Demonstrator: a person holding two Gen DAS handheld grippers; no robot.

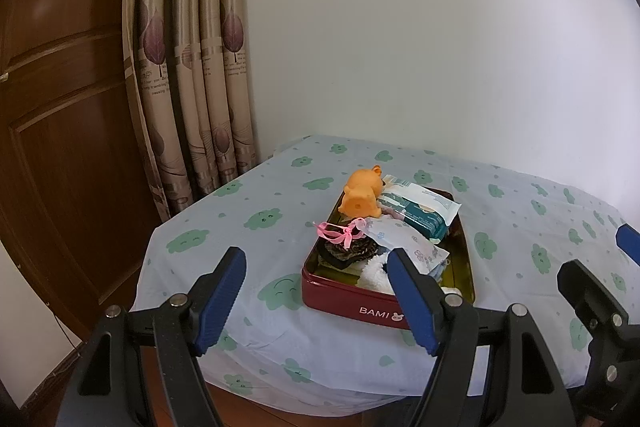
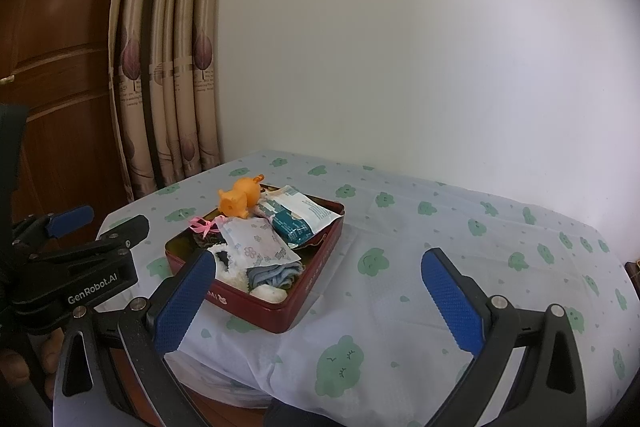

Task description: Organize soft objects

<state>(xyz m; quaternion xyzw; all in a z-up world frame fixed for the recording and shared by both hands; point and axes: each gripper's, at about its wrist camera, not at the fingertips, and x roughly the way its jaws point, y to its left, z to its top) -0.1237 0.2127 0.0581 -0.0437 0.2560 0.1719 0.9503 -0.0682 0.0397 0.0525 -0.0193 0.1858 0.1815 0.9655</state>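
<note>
A red tin [image 1: 344, 303] [image 2: 324, 259] marked BAMI lies open on the cloud-print tablecloth [image 1: 240, 227] [image 2: 440, 247]. It holds an orange rubber toy [image 1: 360, 197] [image 2: 238, 201], a teal wipes pack [image 1: 420, 211] [image 2: 298, 217], a floral pouch [image 1: 404, 239] [image 2: 256, 239], a pink ribbon [image 1: 336, 231] [image 2: 202, 225], dark patterned fabric [image 1: 352, 251], a white fluffy piece [image 1: 374, 273] [image 2: 234, 273] and blue-grey cloth [image 2: 276, 275]. My left gripper [image 1: 316, 301] [image 2: 116, 217] is open, in front of the tin's near left. My right gripper [image 2: 320, 303] [image 1: 596, 251] is open and empty, to the tin's right.
A beige leaf-print curtain [image 1: 188, 67] [image 2: 168, 67] hangs behind the table's far left corner, beside a dark wooden door [image 1: 60, 107]. A white wall [image 1: 440, 27] backs the table. The cloth stretches bare to the right of the tin. A person's hand [image 2: 24, 363] shows low left.
</note>
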